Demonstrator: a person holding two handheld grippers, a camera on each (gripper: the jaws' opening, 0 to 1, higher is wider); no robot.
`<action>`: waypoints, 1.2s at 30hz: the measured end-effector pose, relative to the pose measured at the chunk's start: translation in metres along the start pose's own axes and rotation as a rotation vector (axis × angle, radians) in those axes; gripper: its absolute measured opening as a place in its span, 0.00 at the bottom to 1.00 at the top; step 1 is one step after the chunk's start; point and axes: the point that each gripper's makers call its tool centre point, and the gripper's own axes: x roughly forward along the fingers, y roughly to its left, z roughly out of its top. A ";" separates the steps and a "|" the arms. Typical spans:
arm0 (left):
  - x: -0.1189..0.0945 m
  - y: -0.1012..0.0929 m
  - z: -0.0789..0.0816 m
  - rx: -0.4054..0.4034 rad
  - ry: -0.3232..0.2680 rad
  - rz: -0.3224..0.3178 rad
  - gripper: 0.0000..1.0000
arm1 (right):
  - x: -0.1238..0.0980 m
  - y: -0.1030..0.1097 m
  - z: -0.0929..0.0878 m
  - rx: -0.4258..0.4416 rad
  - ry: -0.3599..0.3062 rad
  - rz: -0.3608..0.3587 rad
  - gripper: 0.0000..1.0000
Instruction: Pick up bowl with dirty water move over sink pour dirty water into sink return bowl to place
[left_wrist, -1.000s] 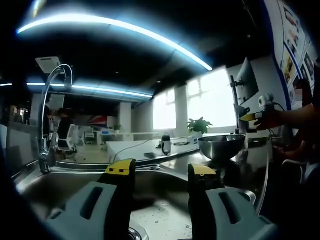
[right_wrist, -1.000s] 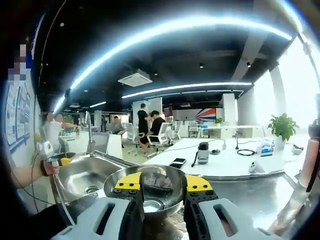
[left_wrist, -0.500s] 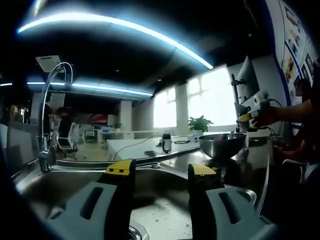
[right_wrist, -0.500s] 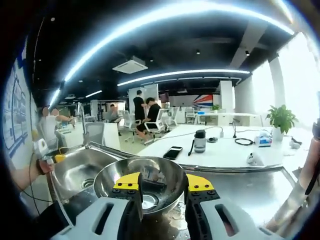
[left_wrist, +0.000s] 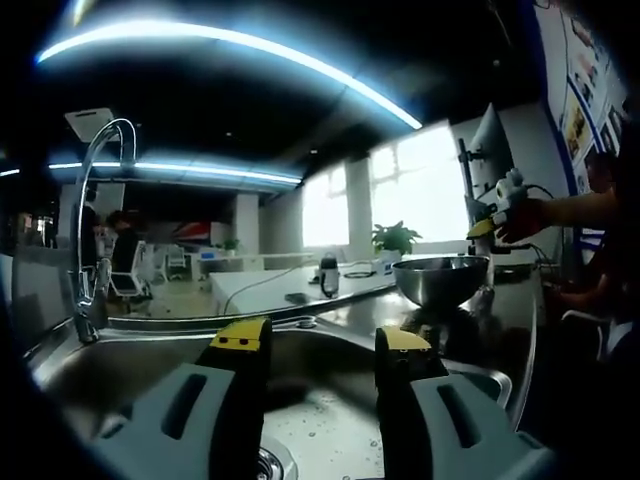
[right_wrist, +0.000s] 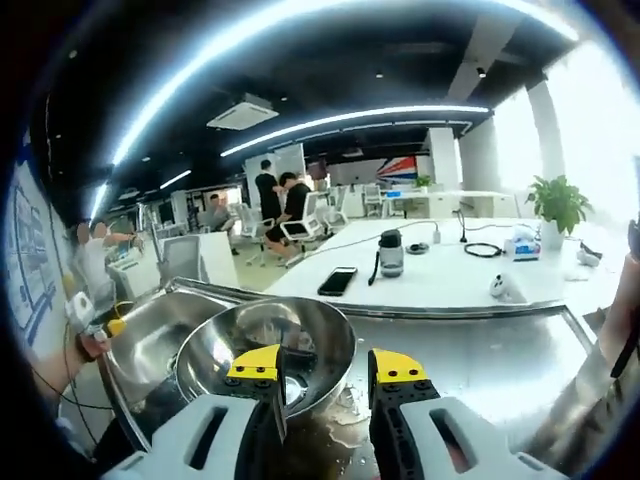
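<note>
- In the left gripper view, a curved tap (left_wrist: 93, 215) is rising at the left edge of the steel sink (left_wrist: 130, 365), and the drain (left_wrist: 268, 465) is showing low in the basin, between the left gripper's fingers.
- The left gripper (left_wrist: 322, 345) is hovering over the sink basin with its yellow-tipped fingers (left_wrist: 240, 340) spread apart and holding nothing.
- Further right in that view, the steel bowl (left_wrist: 442, 280) is sitting raised above the bench (left_wrist: 500, 330) beside the sink, level and upright; the right gripper is hidden behind it, held by a hand (left_wrist: 520, 215) coming in from the right.
- In the right gripper view, the sink (right_wrist: 150, 335) is lying at the left, with the person's other hand (right_wrist: 88, 340) at its near edge.
- The bowl (right_wrist: 265, 345) is sitting just right of the sink, over the wet steel bench (right_wrist: 470, 350), its open mouth tilted towards the camera, with a little water pooling in its bottom.
- The right gripper (right_wrist: 322, 365) is pinching the bowl's near rim: the left finger (right_wrist: 256, 365) is inside the bowl, and the right finger is outside it.
- Beyond the bench, a white table is carrying a phone (right_wrist: 337, 282), a dark bottle (right_wrist: 391, 254) and a cable, and a potted plant (right_wrist: 556, 205) is standing at the far right by the window.
</note>
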 end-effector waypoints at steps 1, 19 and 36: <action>0.000 -0.001 -0.001 0.007 0.008 -0.006 0.40 | 0.003 -0.001 -0.001 -0.004 0.010 0.003 0.27; 0.003 0.009 -0.008 -0.008 0.021 0.009 0.40 | 0.021 -0.008 -0.017 0.065 0.253 0.023 0.25; 0.004 0.006 -0.008 0.000 0.018 -0.007 0.40 | 0.036 -0.001 -0.034 0.085 0.407 0.023 0.19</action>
